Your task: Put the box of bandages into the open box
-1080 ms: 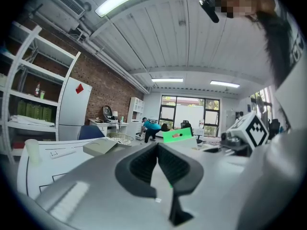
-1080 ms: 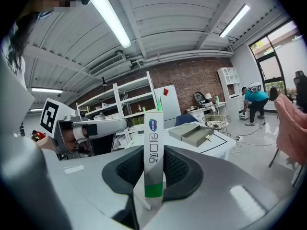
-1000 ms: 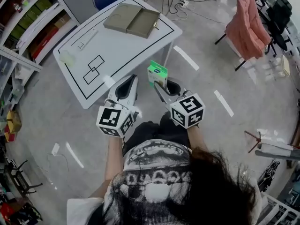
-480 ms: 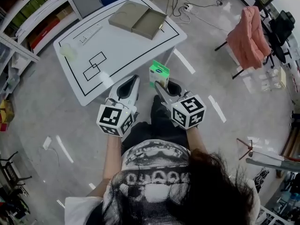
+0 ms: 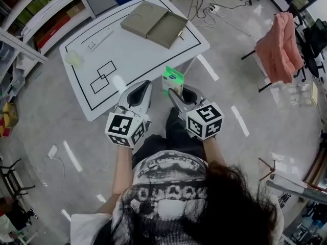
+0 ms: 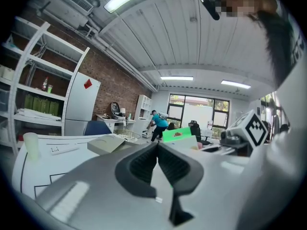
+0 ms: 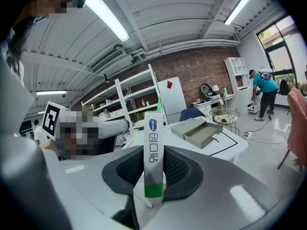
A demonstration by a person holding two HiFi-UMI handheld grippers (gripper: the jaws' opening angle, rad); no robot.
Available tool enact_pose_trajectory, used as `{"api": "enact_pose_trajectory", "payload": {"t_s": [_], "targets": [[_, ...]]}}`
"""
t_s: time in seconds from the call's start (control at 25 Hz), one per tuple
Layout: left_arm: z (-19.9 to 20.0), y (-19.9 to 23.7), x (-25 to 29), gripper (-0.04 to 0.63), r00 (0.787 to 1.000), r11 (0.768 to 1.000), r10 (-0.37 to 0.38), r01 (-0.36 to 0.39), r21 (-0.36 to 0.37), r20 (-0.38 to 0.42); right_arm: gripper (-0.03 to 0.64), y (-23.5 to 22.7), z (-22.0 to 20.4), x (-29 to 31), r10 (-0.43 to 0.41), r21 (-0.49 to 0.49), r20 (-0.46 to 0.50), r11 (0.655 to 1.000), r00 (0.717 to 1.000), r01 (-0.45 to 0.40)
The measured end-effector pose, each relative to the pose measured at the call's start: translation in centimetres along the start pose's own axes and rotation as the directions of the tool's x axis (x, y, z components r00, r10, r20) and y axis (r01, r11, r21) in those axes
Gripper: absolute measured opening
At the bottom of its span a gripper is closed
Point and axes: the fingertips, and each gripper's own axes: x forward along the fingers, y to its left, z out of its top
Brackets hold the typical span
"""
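Both closed: right gripper [image 7: 153, 169] carries the box of bandages [image 7: 153, 138], left gripper [image 6: 157, 150] empty; next, reach the open box [image 5: 155, 24] ahead.

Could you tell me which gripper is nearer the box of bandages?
Right. The right gripper clamps the box of bandages; the left gripper, shut, is beside it, apart.

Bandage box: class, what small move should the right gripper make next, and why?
Probably carry it forward toward the open box on the far side of the table. The right gripper is clamped on the upright bandage box, which seems short of the table's near edge, and the open box looks empty.
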Motion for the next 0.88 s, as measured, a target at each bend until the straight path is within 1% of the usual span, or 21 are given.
{"api": "enact_pose_trajectory", "payload": {"t_s": [0.36,0.88], "targets": [[2.4,-0.5,9.6,0.0,1.0,1.0,0.003,-0.003,0.009,-0.012,0.092,-9.0,3.8,1.9,0.016,0.014,0.002,1.0,1.0,-0.016],[4.5,0.2,19.0,0.0,0.998,0.998,0.059,-0.058,0.038,-0.03,0.092,-18.0,7.1,4.8,0.077,0.028,0.003,0.997,0.997,-0.077]]}}
